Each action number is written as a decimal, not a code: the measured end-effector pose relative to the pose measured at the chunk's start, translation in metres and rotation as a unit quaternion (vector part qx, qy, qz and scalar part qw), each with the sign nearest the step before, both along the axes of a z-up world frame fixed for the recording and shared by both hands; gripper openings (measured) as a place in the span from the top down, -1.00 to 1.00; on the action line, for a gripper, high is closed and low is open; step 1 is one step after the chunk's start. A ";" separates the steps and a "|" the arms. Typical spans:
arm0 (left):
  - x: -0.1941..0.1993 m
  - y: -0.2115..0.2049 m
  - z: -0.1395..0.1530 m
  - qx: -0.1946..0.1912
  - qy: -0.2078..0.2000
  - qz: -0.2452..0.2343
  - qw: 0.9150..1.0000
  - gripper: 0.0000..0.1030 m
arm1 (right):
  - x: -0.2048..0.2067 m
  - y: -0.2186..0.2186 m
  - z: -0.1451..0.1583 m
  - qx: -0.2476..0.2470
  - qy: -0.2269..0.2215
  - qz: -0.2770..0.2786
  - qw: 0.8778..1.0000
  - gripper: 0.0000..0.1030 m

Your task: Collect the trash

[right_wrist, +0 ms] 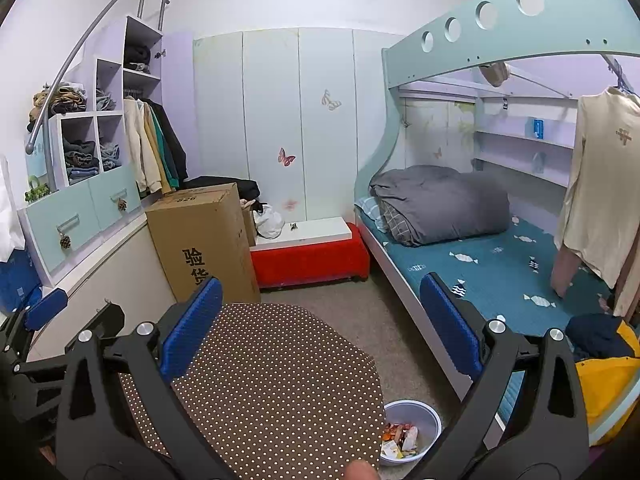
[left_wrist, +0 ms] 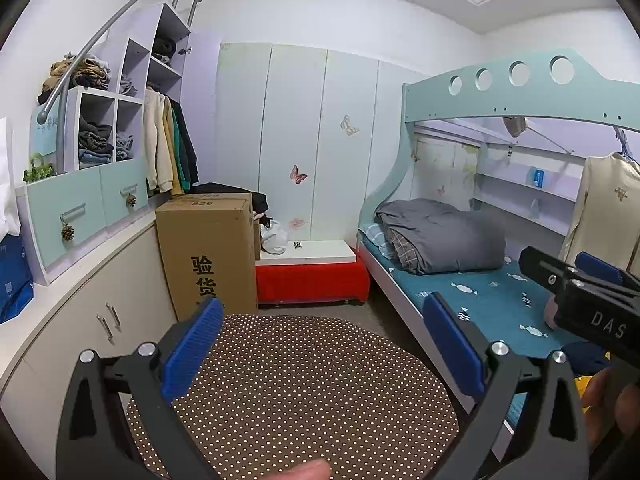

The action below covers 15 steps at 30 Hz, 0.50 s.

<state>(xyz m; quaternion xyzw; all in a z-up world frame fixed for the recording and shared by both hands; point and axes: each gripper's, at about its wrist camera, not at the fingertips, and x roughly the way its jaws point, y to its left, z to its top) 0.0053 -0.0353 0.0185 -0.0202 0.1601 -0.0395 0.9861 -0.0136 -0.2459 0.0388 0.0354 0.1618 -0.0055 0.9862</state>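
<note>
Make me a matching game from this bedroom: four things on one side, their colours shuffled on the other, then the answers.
Things:
1. box
2. bench
3. quilt
4. table

Colours:
A. grey
B. brown with white dots
C. plain tan cardboard
D. red

Pairs: 1-C, 2-D, 3-A, 4-B

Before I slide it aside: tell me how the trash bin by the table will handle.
The trash bin looks like thin plastic, so probably light. Only some wrappers inside, so a push likely slides it easily. Its wide round rim suggests it resists tipping.
</note>
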 end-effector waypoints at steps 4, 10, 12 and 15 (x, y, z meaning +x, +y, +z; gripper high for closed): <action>0.001 0.001 0.000 -0.003 0.000 -0.001 1.000 -0.90 | 0.000 0.001 0.001 0.000 0.000 0.000 1.000 -0.88; 0.000 -0.002 0.002 -0.003 -0.001 -0.003 1.000 -0.90 | 0.000 0.005 0.002 0.000 -0.001 0.002 1.000 -0.88; 0.000 -0.001 0.002 -0.004 -0.003 -0.002 1.000 -0.90 | 0.000 0.006 0.002 0.000 -0.001 0.002 1.000 -0.88; -0.002 0.000 0.003 -0.006 -0.005 -0.003 1.000 -0.90 | 0.001 0.006 0.003 0.000 0.000 0.003 1.000 -0.88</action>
